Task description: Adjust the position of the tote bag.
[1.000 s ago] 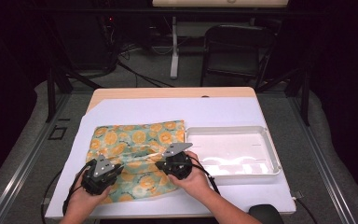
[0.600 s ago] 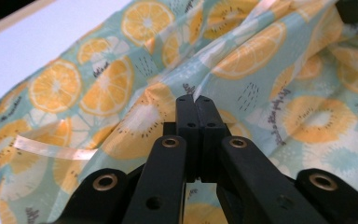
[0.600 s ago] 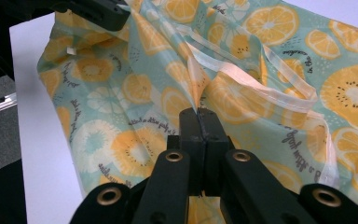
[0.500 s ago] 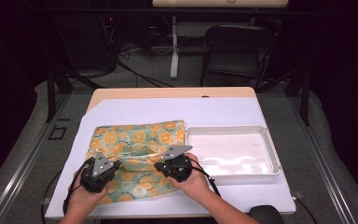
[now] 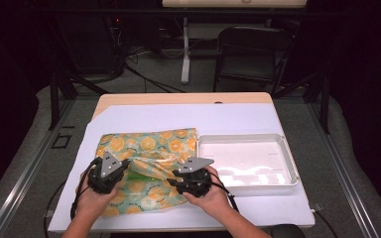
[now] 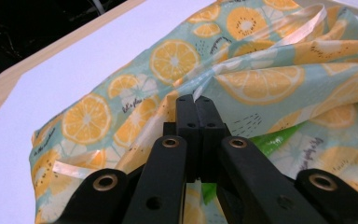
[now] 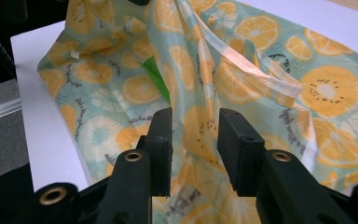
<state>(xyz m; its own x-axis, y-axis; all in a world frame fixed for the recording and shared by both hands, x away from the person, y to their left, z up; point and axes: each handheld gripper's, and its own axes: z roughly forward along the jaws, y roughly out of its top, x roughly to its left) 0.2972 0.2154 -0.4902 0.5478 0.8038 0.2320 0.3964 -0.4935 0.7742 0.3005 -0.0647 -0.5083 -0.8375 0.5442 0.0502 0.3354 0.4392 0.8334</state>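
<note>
Centrally in the high view sits the desk (image 5: pixel 178 111), its top covered in white with a strip of bare wood along the far edge. On it, right of centre, lies a white tray (image 5: pixel 248 159), shallow and rectangular. Touching the tray's left wall, the fruit-print bag (image 5: pixel 149 148) is spread left of centre: pale teal plastic film printed with orange slices, rumpled through its middle, with a clear strip running along one edge. Something green shows through the film near the bag's middle.

Left gripper (image 5: pixel 110 171) is at the lower left of the high view, over the bag's near left part. In the left gripper view the left gripper (image 6: pixel 195 100) has its jaws together, clamped on a raised fold of the bag (image 6: pixel 261 79).

Right gripper (image 5: pixel 192 174) is at the lower centre of the high view, over the bag's near right edge. In the right gripper view the right gripper (image 7: pixel 195 116) has its jaws apart, having just been opening; a ridge of the bag (image 7: pixel 242 70) stands between them, pads not pressing on it.
</note>
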